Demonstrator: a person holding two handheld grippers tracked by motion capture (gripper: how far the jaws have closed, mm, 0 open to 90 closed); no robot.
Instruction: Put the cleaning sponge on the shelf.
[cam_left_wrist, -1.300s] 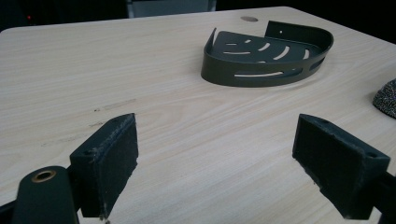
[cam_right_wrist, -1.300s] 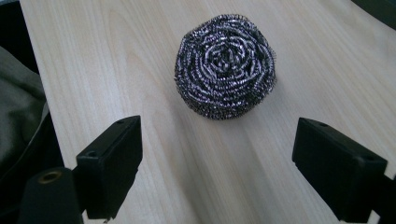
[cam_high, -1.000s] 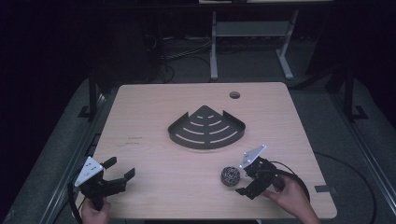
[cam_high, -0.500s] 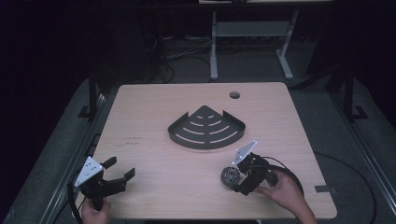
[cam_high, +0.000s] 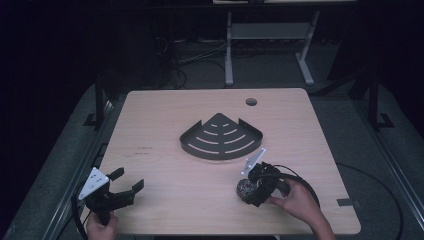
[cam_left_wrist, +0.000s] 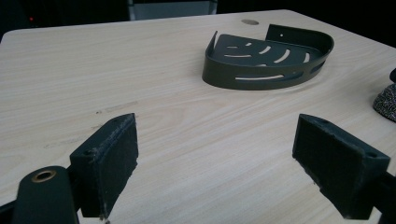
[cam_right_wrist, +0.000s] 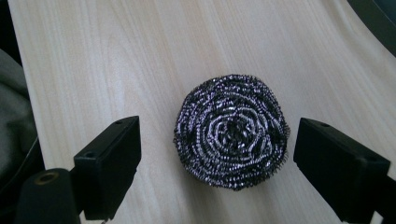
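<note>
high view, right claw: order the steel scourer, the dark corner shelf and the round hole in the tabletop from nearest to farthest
1. Steel scourer: right at the right claw, near the table's front edge.
2. Dark corner shelf: mid-table, beyond the claw and a little to its left.
3. Round hole: near the far edge, farthest off.

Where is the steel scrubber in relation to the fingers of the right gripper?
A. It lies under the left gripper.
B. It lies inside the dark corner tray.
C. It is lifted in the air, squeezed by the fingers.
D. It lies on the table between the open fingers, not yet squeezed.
D. In the right gripper view, the steel scrubber rests on the table with a gap to each of the fingers of the right gripper.
</note>
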